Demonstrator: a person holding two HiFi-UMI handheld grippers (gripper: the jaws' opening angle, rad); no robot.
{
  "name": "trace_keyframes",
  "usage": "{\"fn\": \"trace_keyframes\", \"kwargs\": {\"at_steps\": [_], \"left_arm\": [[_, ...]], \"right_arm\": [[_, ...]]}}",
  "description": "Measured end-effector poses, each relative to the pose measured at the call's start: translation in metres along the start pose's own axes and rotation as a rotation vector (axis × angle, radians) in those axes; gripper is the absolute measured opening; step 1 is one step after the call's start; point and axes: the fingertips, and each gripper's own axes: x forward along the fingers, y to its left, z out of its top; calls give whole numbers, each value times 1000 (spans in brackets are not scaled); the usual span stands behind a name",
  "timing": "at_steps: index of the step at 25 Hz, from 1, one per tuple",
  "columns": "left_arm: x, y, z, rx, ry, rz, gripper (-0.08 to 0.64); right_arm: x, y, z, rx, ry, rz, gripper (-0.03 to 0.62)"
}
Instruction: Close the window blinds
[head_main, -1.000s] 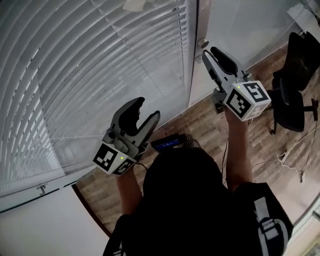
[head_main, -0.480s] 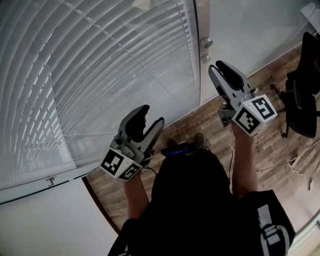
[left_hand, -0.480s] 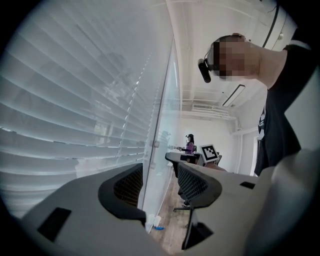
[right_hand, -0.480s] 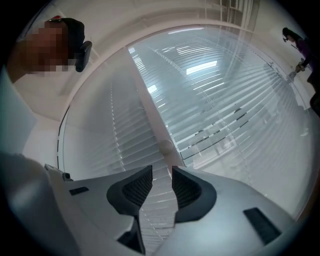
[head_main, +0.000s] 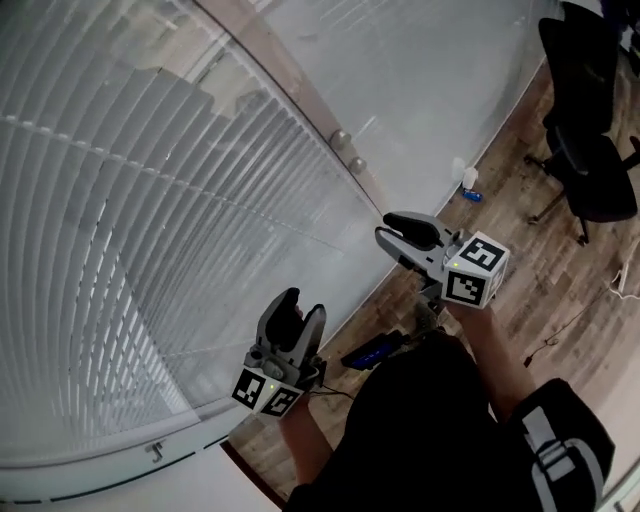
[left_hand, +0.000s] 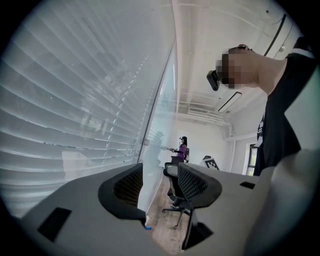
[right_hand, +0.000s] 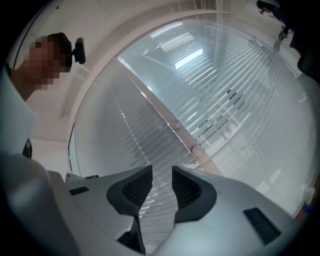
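**Both grippers loose, blinds lying off to the left**

The window blinds (head_main: 130, 220) are filling the left side, their slats running long across the glass. The left gripper (head_main: 298, 315) is pointing at them, jaws apart, gripping nothing. Further right, the window post (head_main: 285, 85) with its knobs (head_main: 340, 139) is lying just ahead of the right gripper (head_main: 392, 228), the nearer tool, also spread and empty. No wand or cord is showing. A bottle (head_main: 469, 182) and an office chair (head_main: 585, 150) are sitting well clear
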Motion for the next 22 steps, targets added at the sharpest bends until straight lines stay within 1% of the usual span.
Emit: {"fn": "trace_keyframes", "kwargs": {"at_steps": [2,5,10,13,15,18,20,22], "left_arm": [[-6,-7,-6,-6,-14,-35,233],[-14,-29,-21,-24,-45,-99,233],[-30,-80,-46,-98,-95,-194,230],[-46,-101,-56,-125,-123,-229,227],[-59,-121,-68,-159,-142,-241,227],[-83,-157,-82,-197,-164,-230,227],[-96,-171,-79,-187,-182,-223,227],[-100,-171,-69,-163,-206,-209,227]], "right_arm": [[-10,10,-17,27,9,2,129],[-39,29,-34,36,12,-10,129],[-98,72,-44,46,9,-41,129],[-124,100,-52,65,-3,-49,129],[-149,115,-62,75,16,-73,129],[-188,139,-75,106,43,-90,129],[-201,156,-72,102,34,-74,127],[-202,164,-65,79,27,-52,127]]}}
